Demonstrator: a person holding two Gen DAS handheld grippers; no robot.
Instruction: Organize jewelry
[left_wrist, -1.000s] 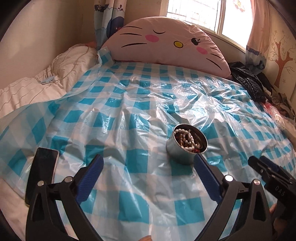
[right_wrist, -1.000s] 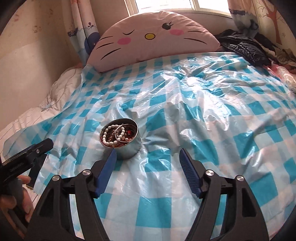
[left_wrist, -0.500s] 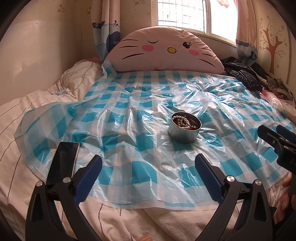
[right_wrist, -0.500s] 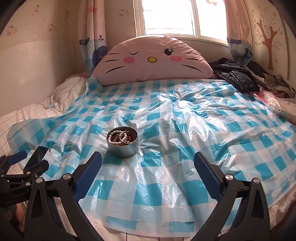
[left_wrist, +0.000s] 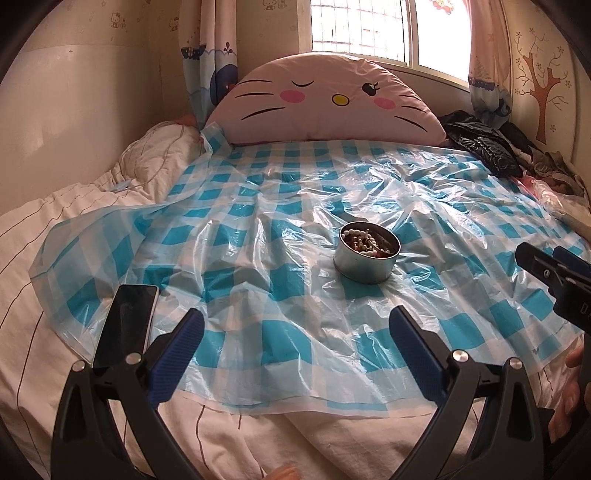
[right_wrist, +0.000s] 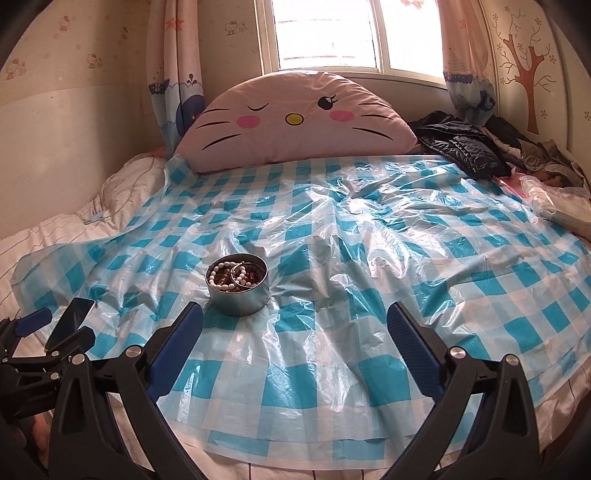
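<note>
A round metal tin (left_wrist: 366, 260) (right_wrist: 238, 282) sits on the blue-checked plastic sheet (left_wrist: 295, 236) (right_wrist: 369, 258) spread over the bed. Inside it lie white bead strands, dark beads and a metal hoop. My left gripper (left_wrist: 295, 334) is open, empty, and well short of the tin, near the sheet's front edge. My right gripper (right_wrist: 294, 330) is open wide with nothing between its fingers; the tin is ahead and to its left. Each gripper shows at the edge of the other's view.
A black phone (left_wrist: 127, 321) (right_wrist: 70, 323) lies at the sheet's front left corner. A big pink cat-face cushion (left_wrist: 325, 99) leans under the window. A black jacket (left_wrist: 480, 146) and clothes pile at the back right. White bedding (left_wrist: 55, 221) lies left.
Both grippers have drawn back from the tin toward the bed's front edge and tilted up a little. The right gripper's jaws have widened. The tin has not moved.
</note>
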